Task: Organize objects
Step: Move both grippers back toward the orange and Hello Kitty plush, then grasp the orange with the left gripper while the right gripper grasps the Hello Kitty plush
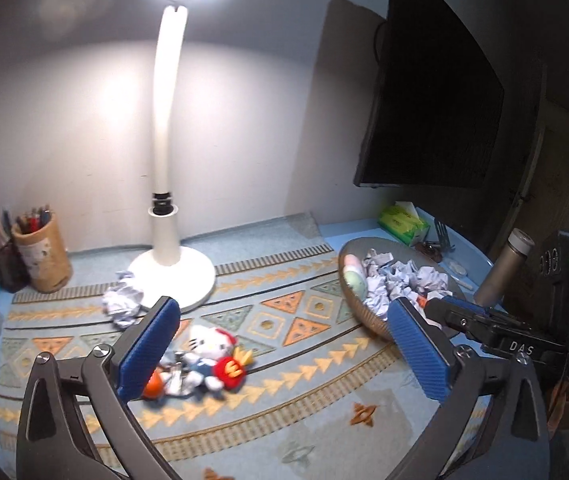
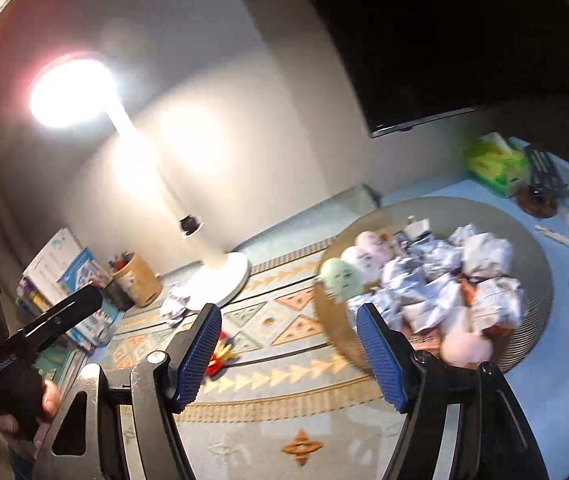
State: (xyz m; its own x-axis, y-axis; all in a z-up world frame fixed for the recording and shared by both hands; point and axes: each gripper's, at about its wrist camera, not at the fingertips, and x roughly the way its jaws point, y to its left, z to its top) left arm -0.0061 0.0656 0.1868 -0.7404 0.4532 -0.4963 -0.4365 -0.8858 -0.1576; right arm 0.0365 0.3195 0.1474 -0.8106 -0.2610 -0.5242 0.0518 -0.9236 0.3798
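Right now my left gripper (image 1: 284, 346) has its jaws spread wide with nothing between the pads; the blue fingertips (image 1: 148, 350) frame the plush cat toy (image 1: 212, 354) lying on the patterned mat (image 1: 308, 412) just beyond them, apparently without touching it. My right gripper (image 2: 290, 356) stands about half open and also empty, hovering at the near rim of the woven basket (image 2: 532, 280), which already holds crumpled paper and some small pastel figures.

Judging the toy: soft, light, squashy, not fragile. It will give under the pads, so I would close over the round white head or the body rather than the red piece (image 1: 230, 372) at its front, which could slip out. Something orange and a bit of foil-like clutter lie against it; I cannot tell whether they are attached.

Further out, a crumpled paper ball (image 1: 122, 304) sits by the lamp base (image 1: 172, 276), equally light and easy to crush.
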